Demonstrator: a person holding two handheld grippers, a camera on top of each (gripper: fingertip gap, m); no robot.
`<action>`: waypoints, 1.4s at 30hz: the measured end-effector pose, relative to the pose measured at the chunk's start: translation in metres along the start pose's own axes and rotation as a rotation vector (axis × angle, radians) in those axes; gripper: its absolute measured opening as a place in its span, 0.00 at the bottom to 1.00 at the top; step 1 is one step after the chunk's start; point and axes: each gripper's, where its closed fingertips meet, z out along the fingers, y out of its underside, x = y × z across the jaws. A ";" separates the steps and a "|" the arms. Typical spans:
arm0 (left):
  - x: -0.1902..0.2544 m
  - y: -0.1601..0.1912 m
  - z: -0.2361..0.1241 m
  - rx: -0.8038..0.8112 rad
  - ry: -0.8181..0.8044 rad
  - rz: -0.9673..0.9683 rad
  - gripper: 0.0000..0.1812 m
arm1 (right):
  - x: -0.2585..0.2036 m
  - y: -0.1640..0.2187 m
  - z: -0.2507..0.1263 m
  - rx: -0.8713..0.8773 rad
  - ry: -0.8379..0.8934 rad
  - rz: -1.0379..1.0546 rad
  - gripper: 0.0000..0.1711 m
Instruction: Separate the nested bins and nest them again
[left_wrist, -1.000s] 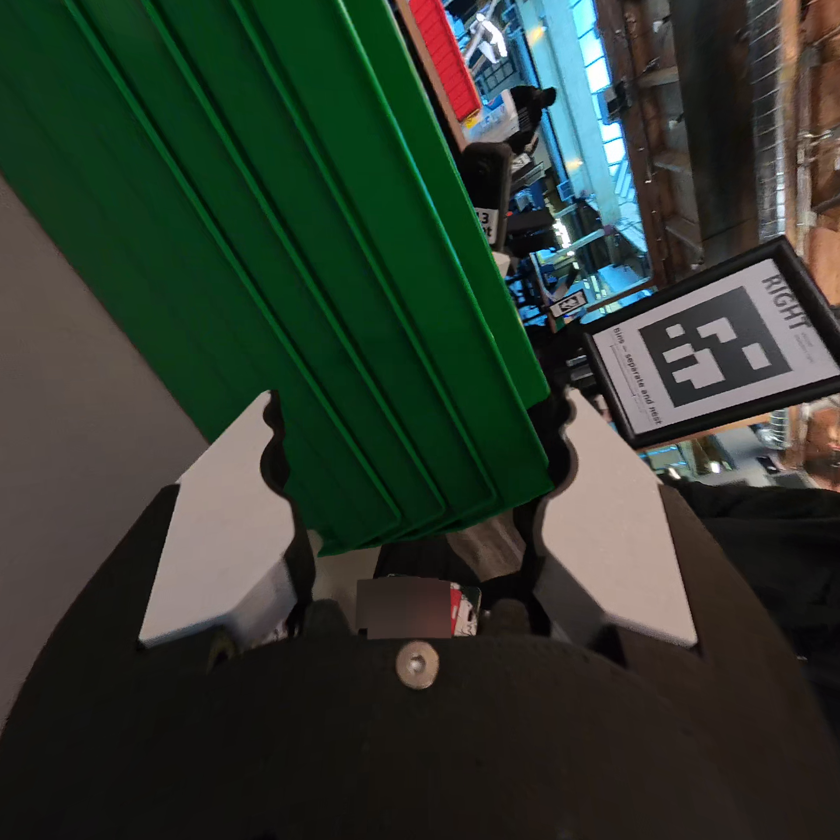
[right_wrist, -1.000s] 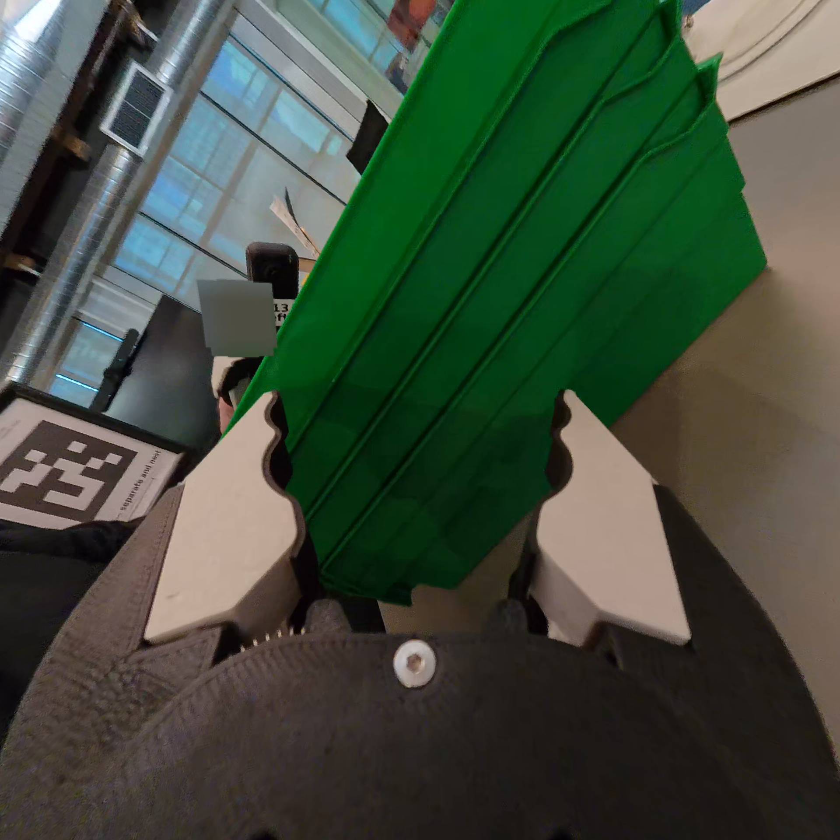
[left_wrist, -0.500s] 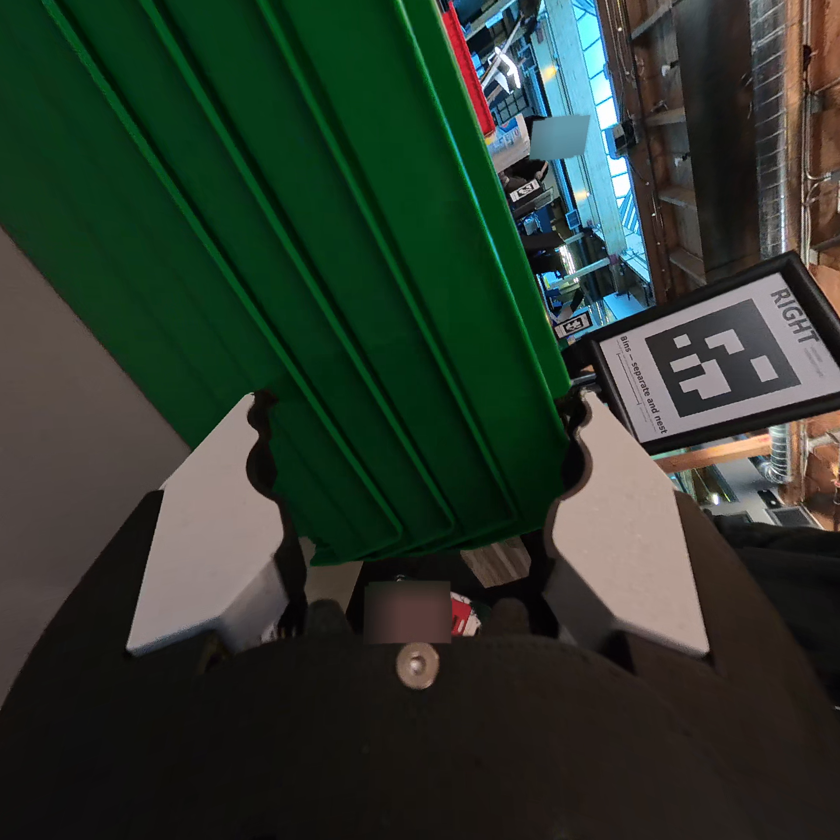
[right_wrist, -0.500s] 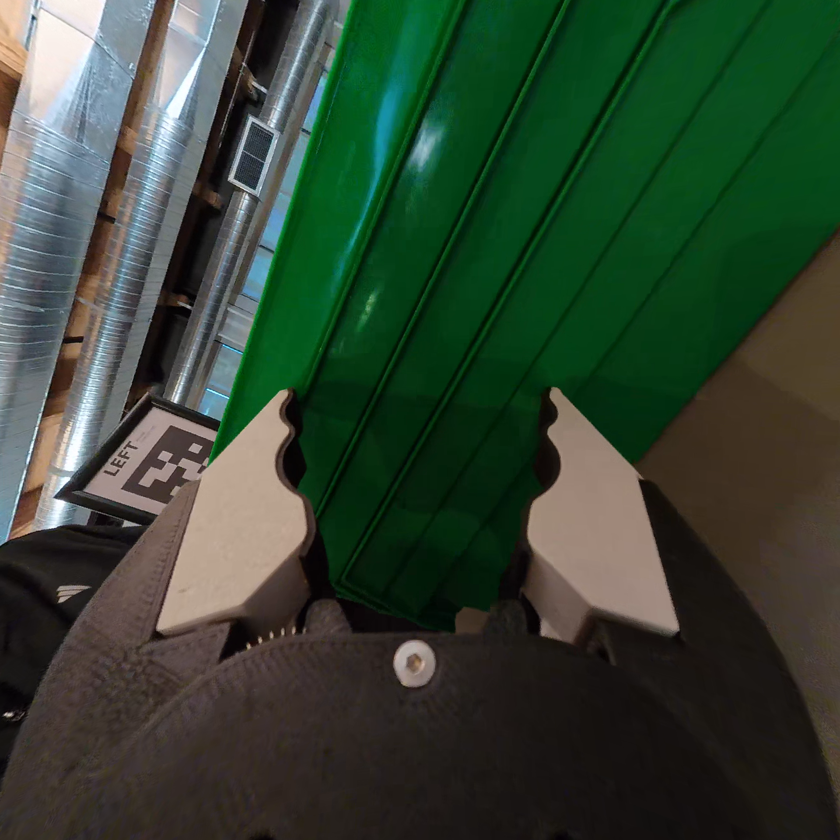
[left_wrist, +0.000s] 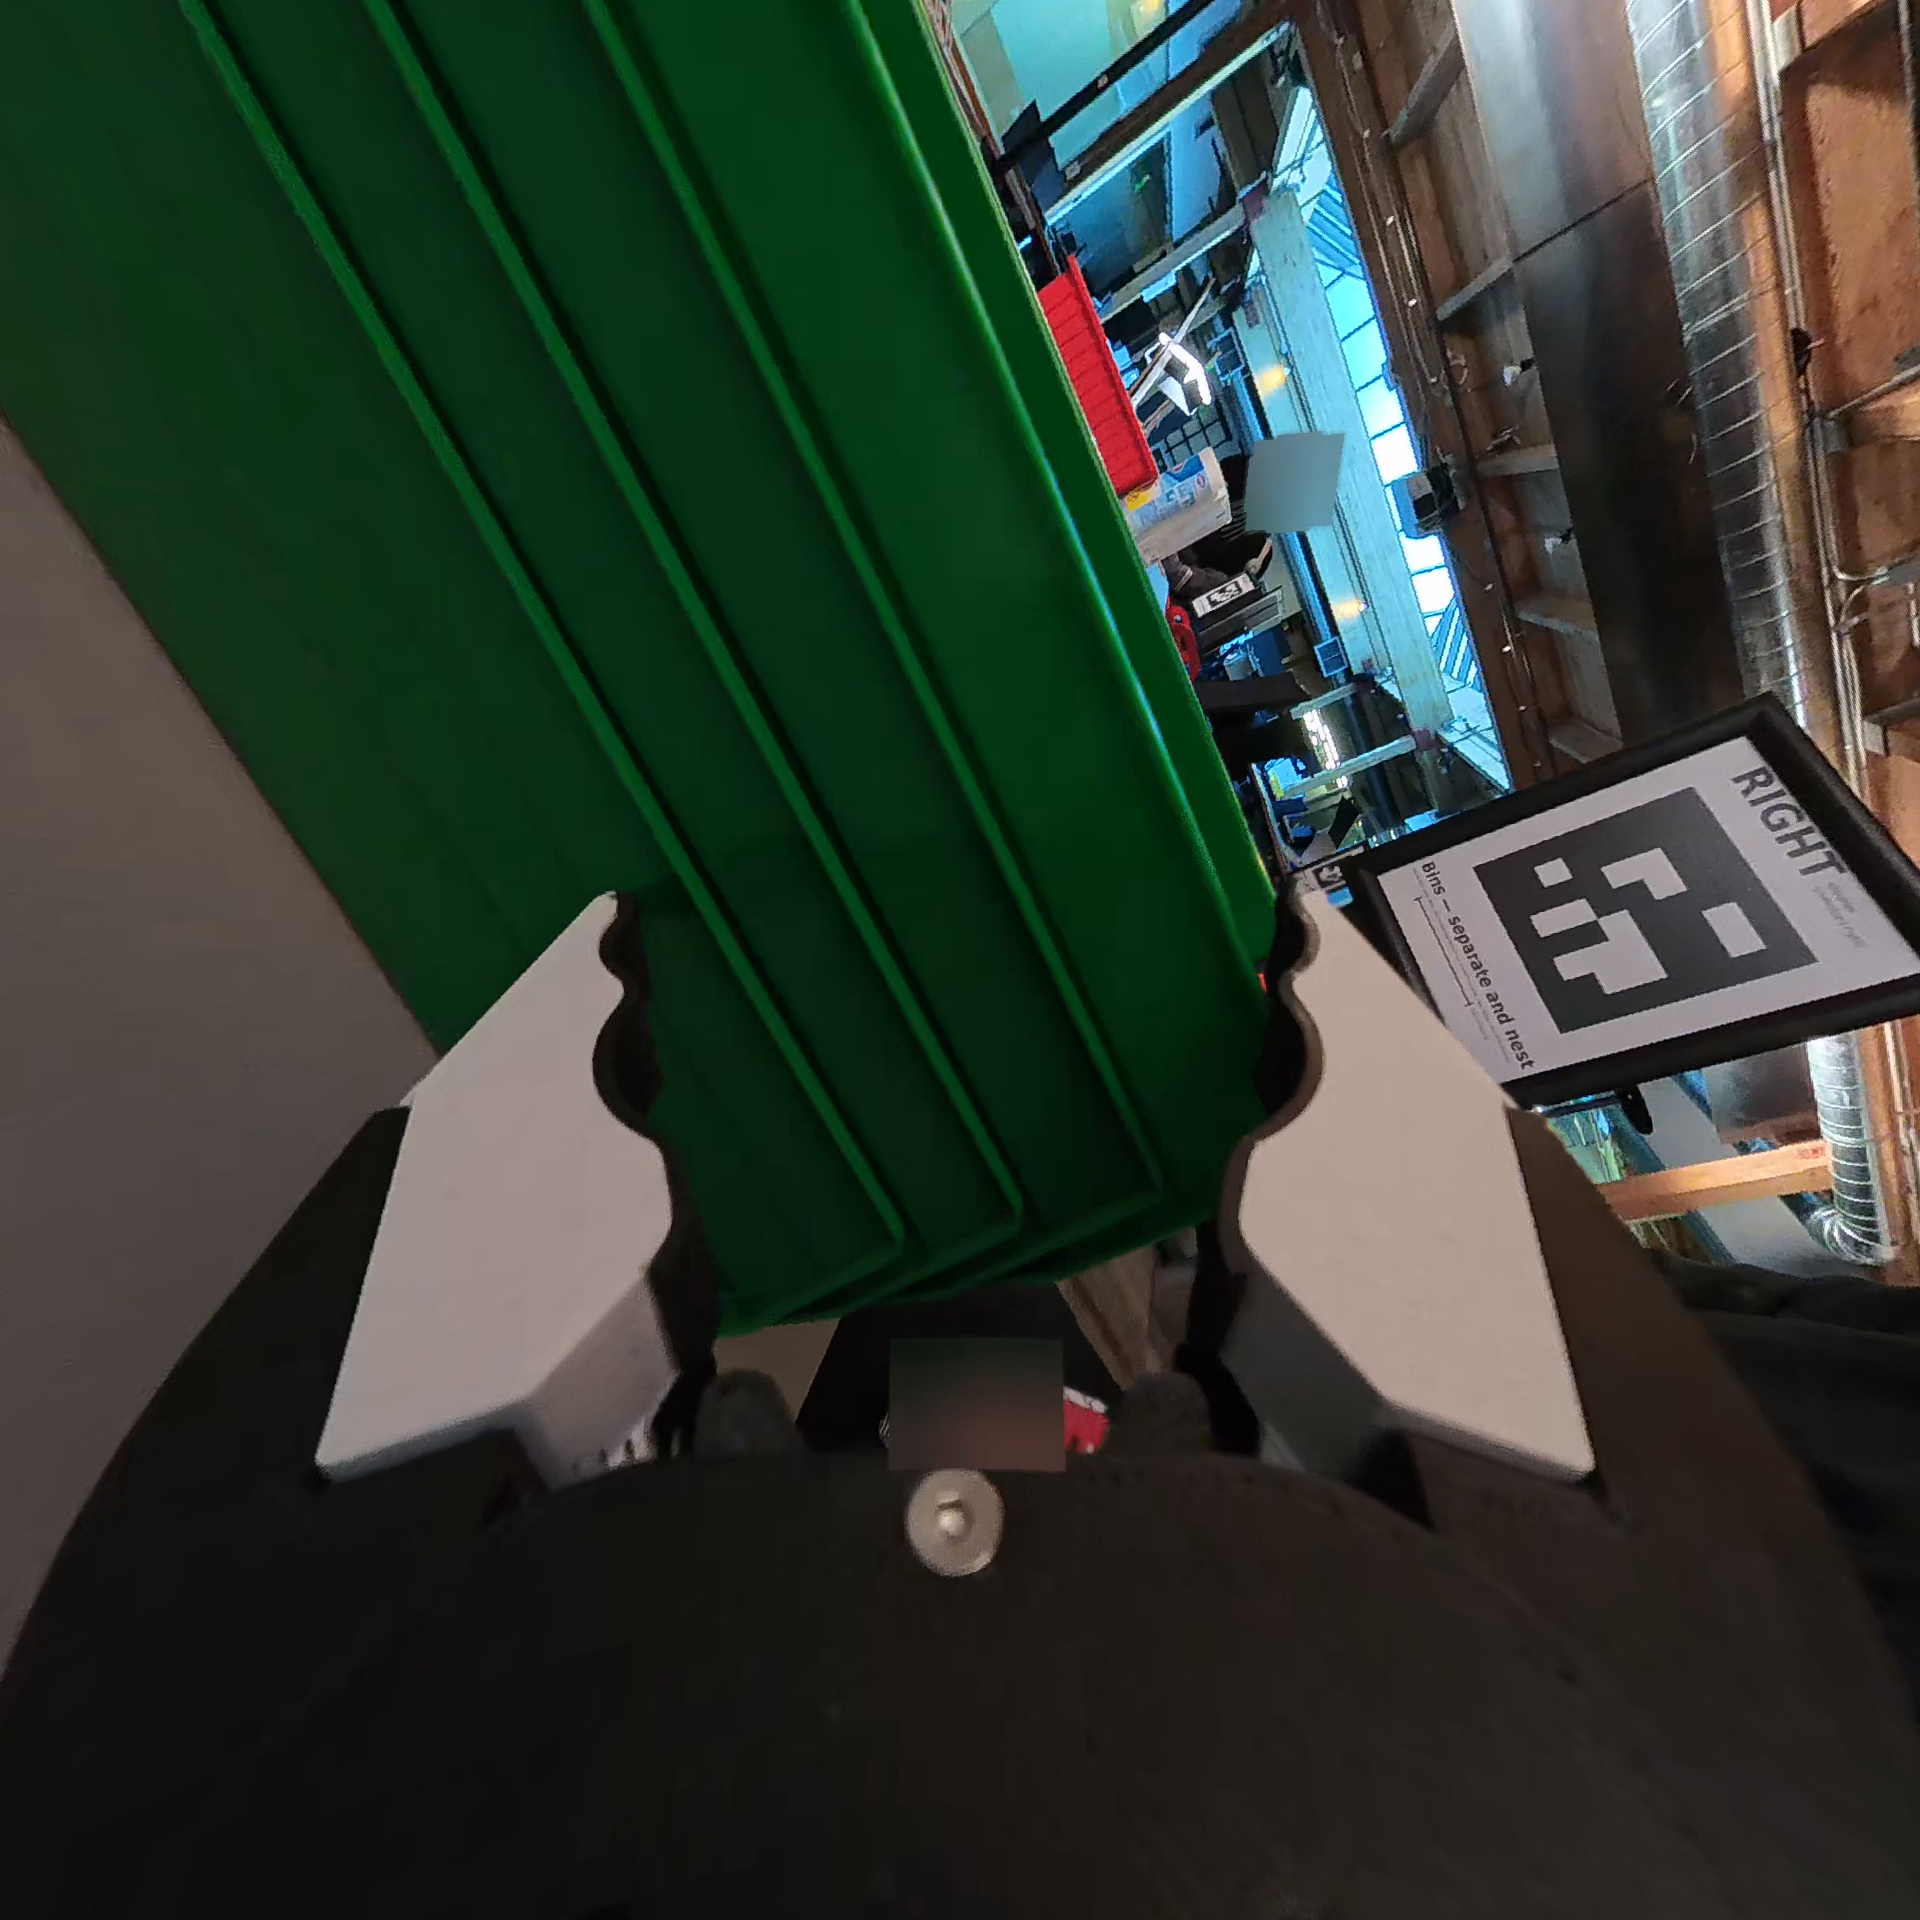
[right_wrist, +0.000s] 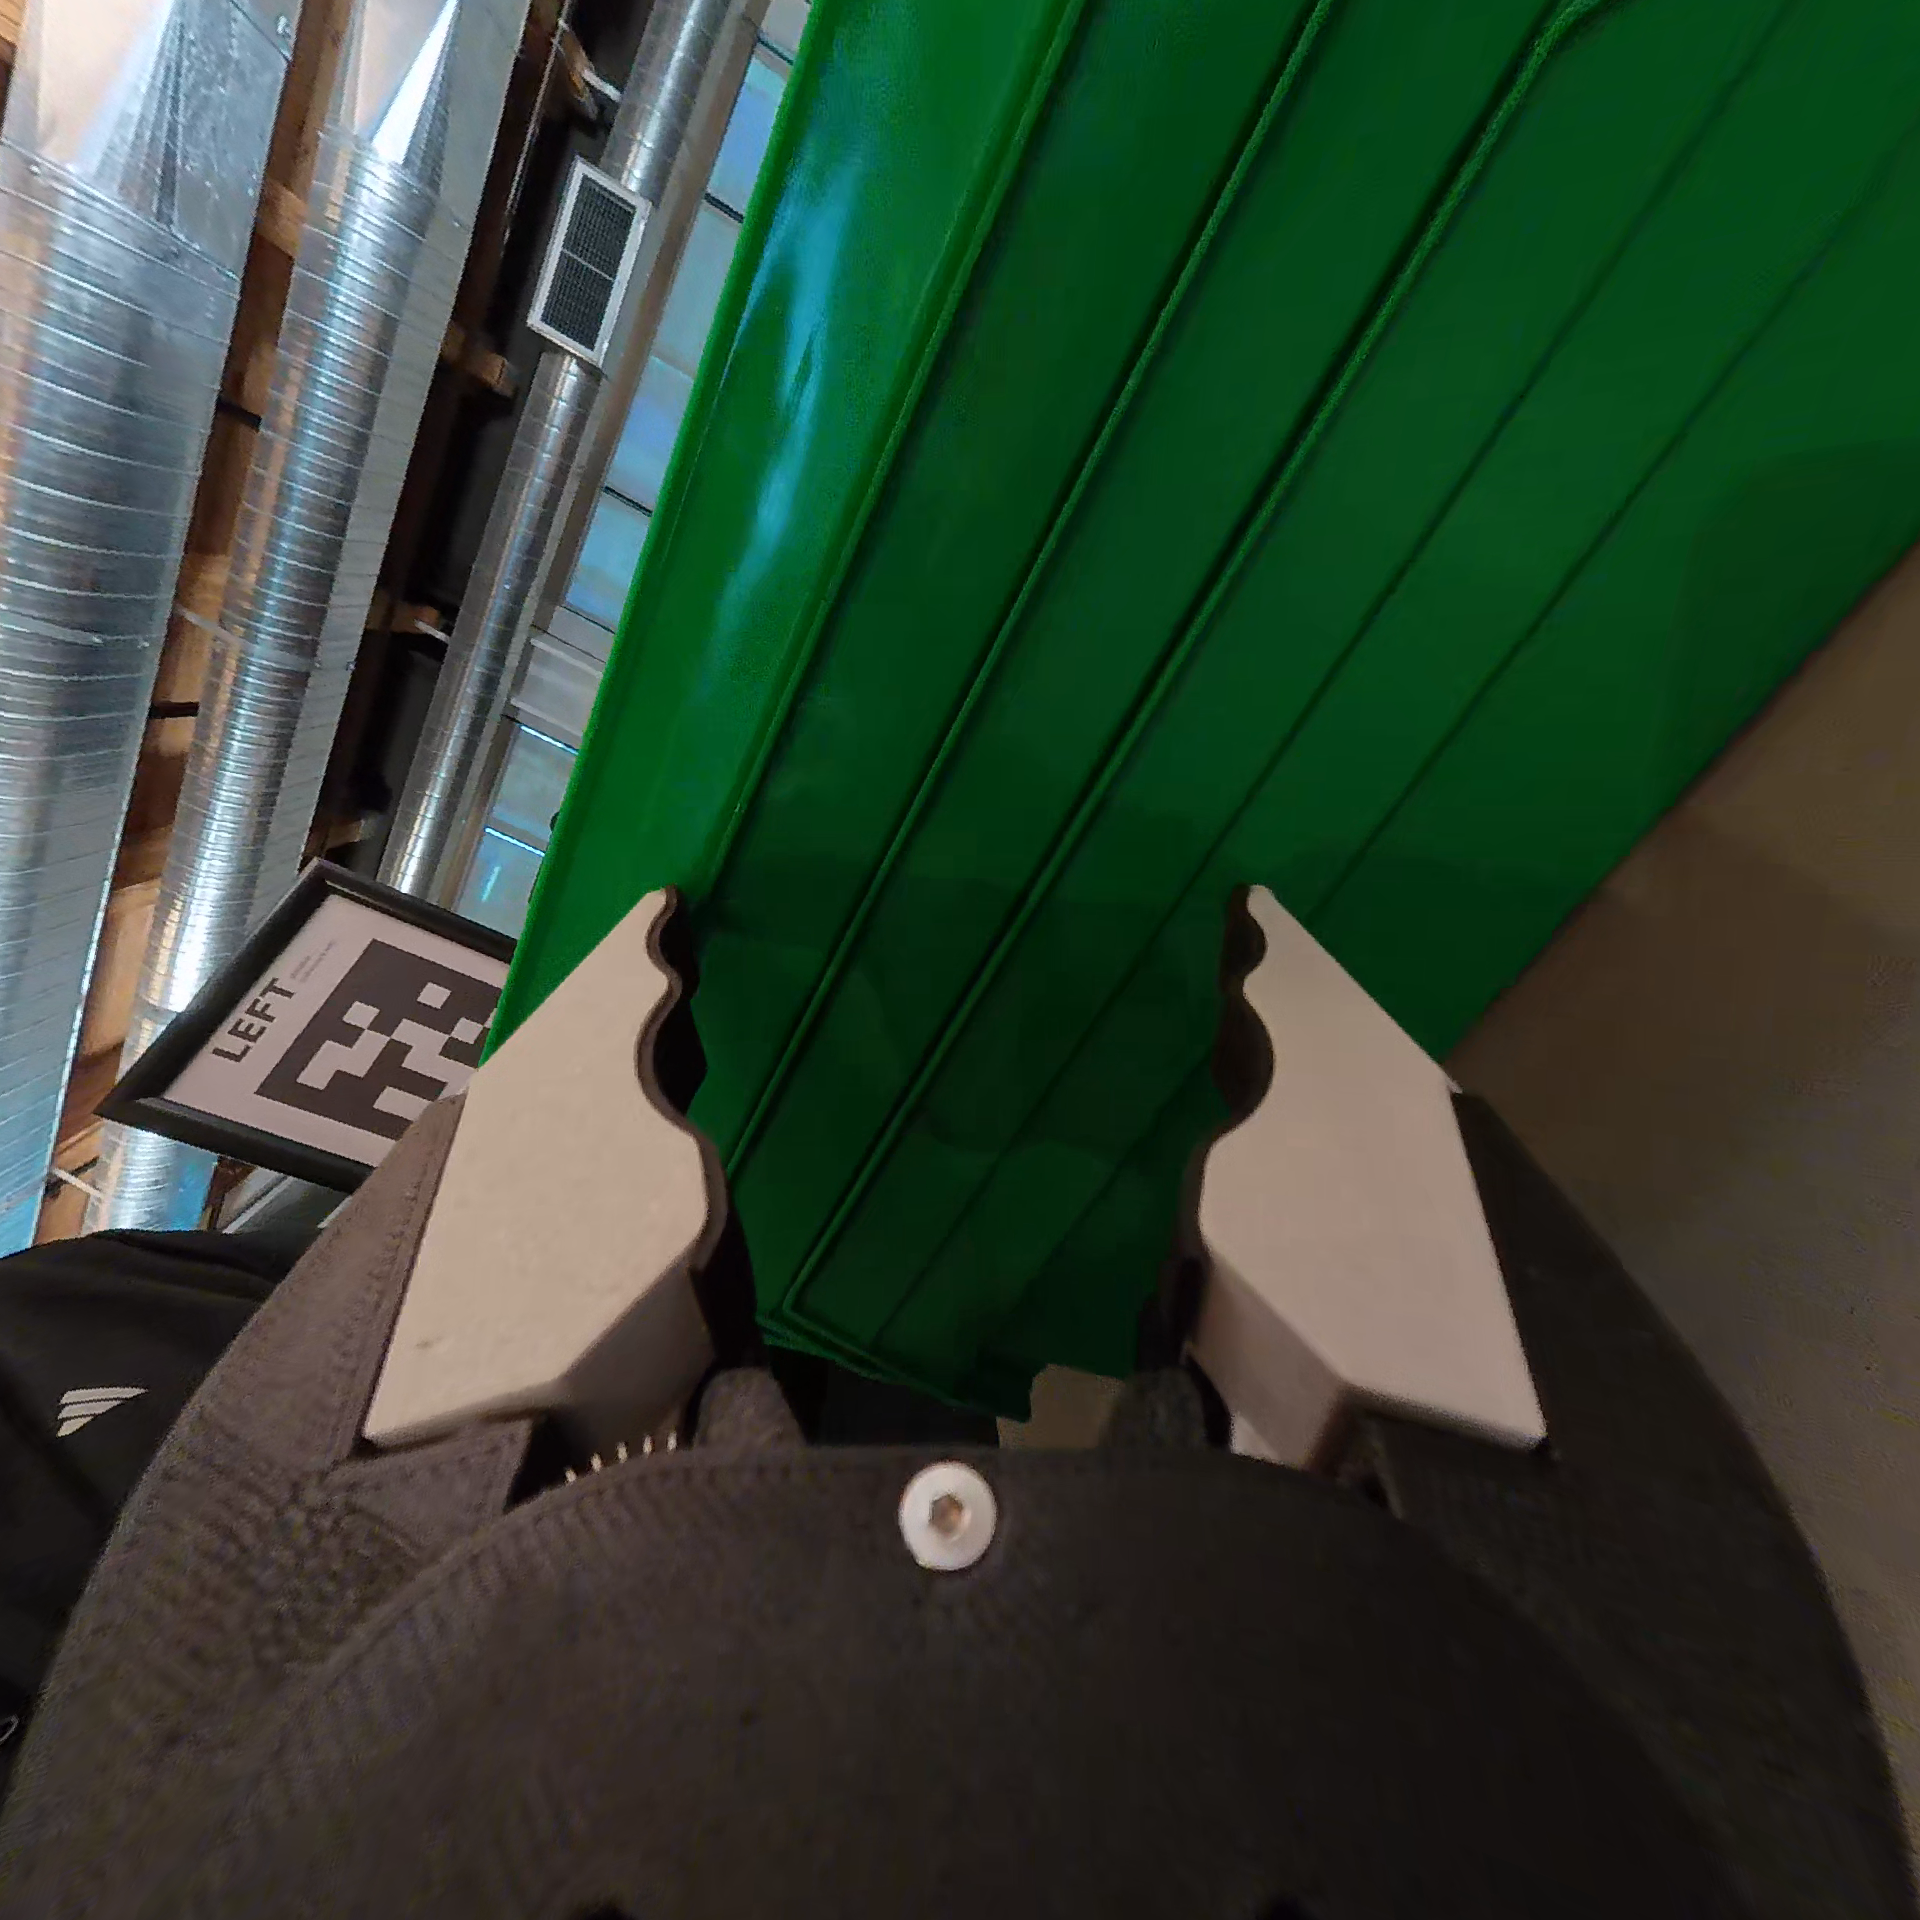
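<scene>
A stack of nested green bins (left_wrist: 623, 520) stands on a grey table (left_wrist: 156, 831), seen from close up along its side. In the left wrist view, my left gripper (left_wrist: 951, 914) is open wide, with the stacked rims at one end of the stack between its fingers. In the right wrist view, the same green bins (right_wrist: 1247, 520) fill the frame. My right gripper (right_wrist: 956, 904) is open around the upper rims at the other end. Its table-side finger (right_wrist: 1330, 1143) lies beside a lower rim. Whether any finger presses on the plastic is unclear.
A black-framed sign with a square marker (left_wrist: 1662, 914) stands behind the stack, and another framed sign (right_wrist: 343, 1029) stands on the other side. A red bin (left_wrist: 1091, 384) sits far back. A person's dark sleeve (right_wrist: 104, 1351) is close by. Grey table (right_wrist: 1714, 1039) lies beside the stack.
Both grippers have moved in closer along the stack, the right one the most. The right gripper's fingers have come slightly closer together. The bins have not visibly moved.
</scene>
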 end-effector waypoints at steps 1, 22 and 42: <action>0.001 0.000 0.000 0.003 0.003 0.004 0.65 | 0.001 0.000 -0.001 0.002 0.000 0.005 0.59; 0.009 0.012 0.003 -0.029 0.037 0.015 0.67 | -0.002 -0.024 -0.020 0.105 0.080 -0.062 0.50; -0.023 0.003 -0.043 0.048 -0.013 0.046 0.63 | -0.020 -0.088 -0.391 0.500 0.912 -0.553 0.52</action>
